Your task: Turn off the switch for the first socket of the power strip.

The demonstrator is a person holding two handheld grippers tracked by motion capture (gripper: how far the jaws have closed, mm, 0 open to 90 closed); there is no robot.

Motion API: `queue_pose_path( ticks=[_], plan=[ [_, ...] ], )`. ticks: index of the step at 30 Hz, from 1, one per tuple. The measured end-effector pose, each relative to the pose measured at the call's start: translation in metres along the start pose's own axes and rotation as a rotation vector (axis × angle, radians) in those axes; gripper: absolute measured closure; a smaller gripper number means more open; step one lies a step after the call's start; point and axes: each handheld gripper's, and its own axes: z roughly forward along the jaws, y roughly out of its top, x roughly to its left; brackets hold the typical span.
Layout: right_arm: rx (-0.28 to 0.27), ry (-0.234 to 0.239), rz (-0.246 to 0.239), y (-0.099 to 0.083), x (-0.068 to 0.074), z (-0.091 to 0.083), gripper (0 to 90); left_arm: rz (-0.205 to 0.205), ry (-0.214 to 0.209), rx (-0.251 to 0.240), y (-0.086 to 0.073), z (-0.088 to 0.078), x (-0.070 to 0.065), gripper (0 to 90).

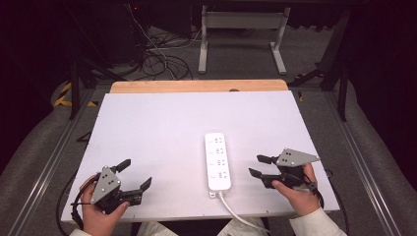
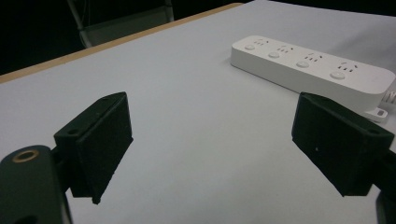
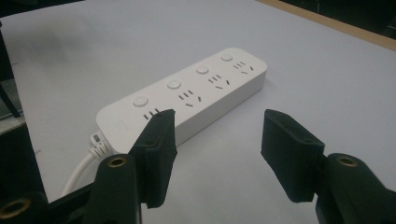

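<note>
1. The white power strip (image 1: 218,161) lies flat on the white bench (image 1: 162,142), lengthwise away from the person, with its cable (image 1: 236,212) running off the near edge. It sits closer to the right tongs (image 1: 259,165) than to the left tongs (image 1: 136,173).
2. The right tongs are partly open with nothing between the jaws. They hover just beside the strip's right side, pointed at its near end, apart from it.
3. The left tongs are wide open and empty, well apart from the strip on the other side, low over the bare bench.
4. The step in hand looks like the right tongs' approach for a grasp on the strip. To do it well, the jaws need to span the strip's width, so I would judge they should open wider before they close in; at their present gap they may only clip a corner.
5. Come in square to the long side, one jaw on each long edge, near the cable end where the body is easiest to steer.
6. Keep the pads off the round switches (image 3: 173,84) on top, so that nothing gets pressed.
7. The casing looks smooth and hard, so a grip may slide; squeeze firmly and lift slowly.
8. Mind the cable: it may drag or tug the strip sideways as it moves.
</note>
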Motion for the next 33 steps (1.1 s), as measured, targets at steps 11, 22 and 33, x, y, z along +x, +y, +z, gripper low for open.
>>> queue_pose_path(
  ticks=[11,22,33],
  plan=[
    [0.014,0.06,-0.045,0.024,0.013,0.024,48.4,0.006,0.002,-0.002,0.0,-0.001,0.001,12.6],
    [0.026,0.111,-0.072,0.041,0.026,0.049,48.8,0.007,0.001,0.001,0.0,-0.001,0.001,12.8],
    [0.042,0.144,-0.09,0.049,0.035,0.067,48.3,-0.002,0.0,0.003,-0.001,-0.001,0.001,13.6]
  ],
)
